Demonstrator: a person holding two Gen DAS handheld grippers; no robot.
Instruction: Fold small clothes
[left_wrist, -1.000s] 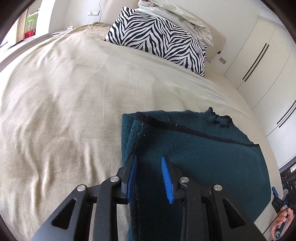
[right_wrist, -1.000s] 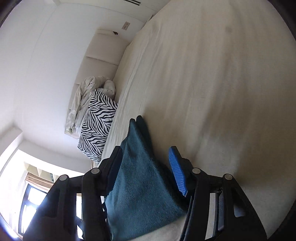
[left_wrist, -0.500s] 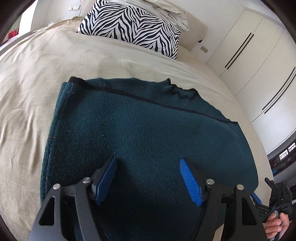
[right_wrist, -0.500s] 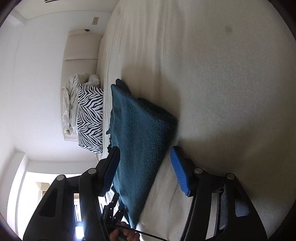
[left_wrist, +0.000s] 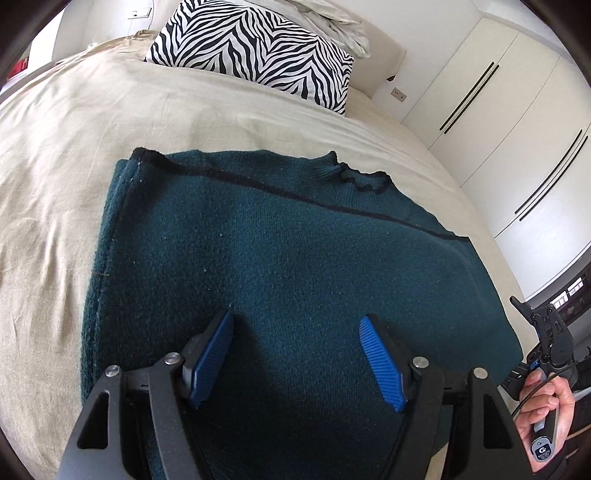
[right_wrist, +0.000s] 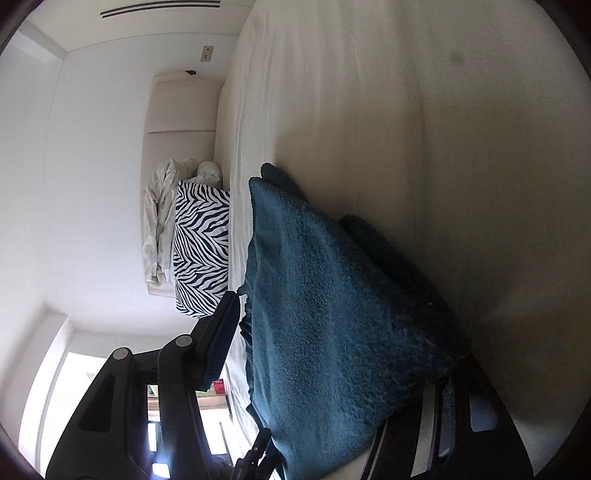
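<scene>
- Teal knit garment (left_wrist: 295, 266) spread flat on beige bedsheet (left_wrist: 55, 155), filling centre and lower half of left wrist view; black-trimmed edge running from upper left toward right, neckline notch near upper centre.
- Left edge doubled over in a narrow band; taken as a fold already laid in, though layer count not countable.
- Left gripper (left_wrist: 295, 354) at bottom centre, blue pads (left_wrist: 212, 356) spread wide above the knit, nothing pinched between them. Judged a release posture: cloth lying settled, no tension lines toward the jaws.
- Right gripper (right_wrist: 332, 354) in right wrist view rolled sideways, bed appearing as a vertical wall on the right of frame. Teal cloth draped from centre to lower right, covering the right-hand finger completely; left-hand finger (right_wrist: 219, 339) standing clear of the cloth edge.
- Cannot tell whether right jaws pinch the cloth or merely sit under it: hidden pad, no visible contact.
- Hand (left_wrist: 546, 406) on the right gripper's handle at lower right edge of left wrist view, cut off by frame.
- Zebra-print pillow (left_wrist: 258, 48) at top, well apart from garment; pale crumpled bedding behind it, detail indistinct.
- Near hem of garment hidden behind left gripper body.
</scene>
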